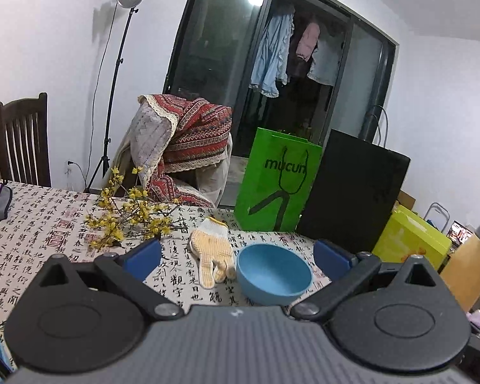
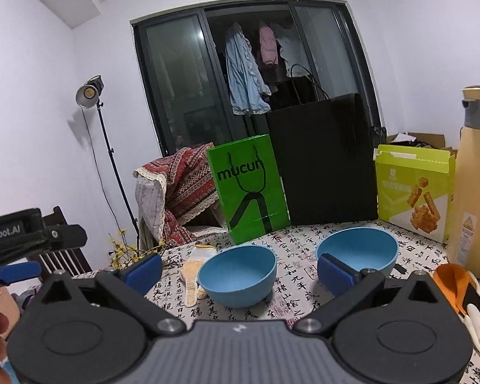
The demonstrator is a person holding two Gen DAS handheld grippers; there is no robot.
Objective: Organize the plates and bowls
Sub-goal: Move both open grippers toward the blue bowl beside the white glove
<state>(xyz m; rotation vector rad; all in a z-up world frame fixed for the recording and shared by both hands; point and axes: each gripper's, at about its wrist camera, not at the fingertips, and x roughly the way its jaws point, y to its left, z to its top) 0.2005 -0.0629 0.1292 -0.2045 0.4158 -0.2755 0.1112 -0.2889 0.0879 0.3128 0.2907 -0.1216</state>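
A blue bowl (image 1: 273, 275) stands on the calligraphy tablecloth (image 1: 48, 224), just ahead of my left gripper (image 1: 236, 260), which is open and empty. In the right wrist view the same bowl (image 2: 238, 276) sits between the fingers' line, and a second blue bowl (image 2: 358, 252) stands to its right, partly behind my right fingertip (image 2: 334, 273). My right gripper (image 2: 240, 272) is open and empty. The left gripper (image 2: 19, 268) shows at the left edge of that view.
A yellow work glove (image 1: 212, 257) lies left of the bowl, with yellow flower twigs (image 1: 128, 220) beyond. A green bag (image 2: 249, 192), a black bag (image 2: 323, 160), a green snack box (image 2: 414, 188) and a tan thermos (image 2: 475, 176) stand at the back and right. An orange scoop (image 2: 452, 283) lies at right.
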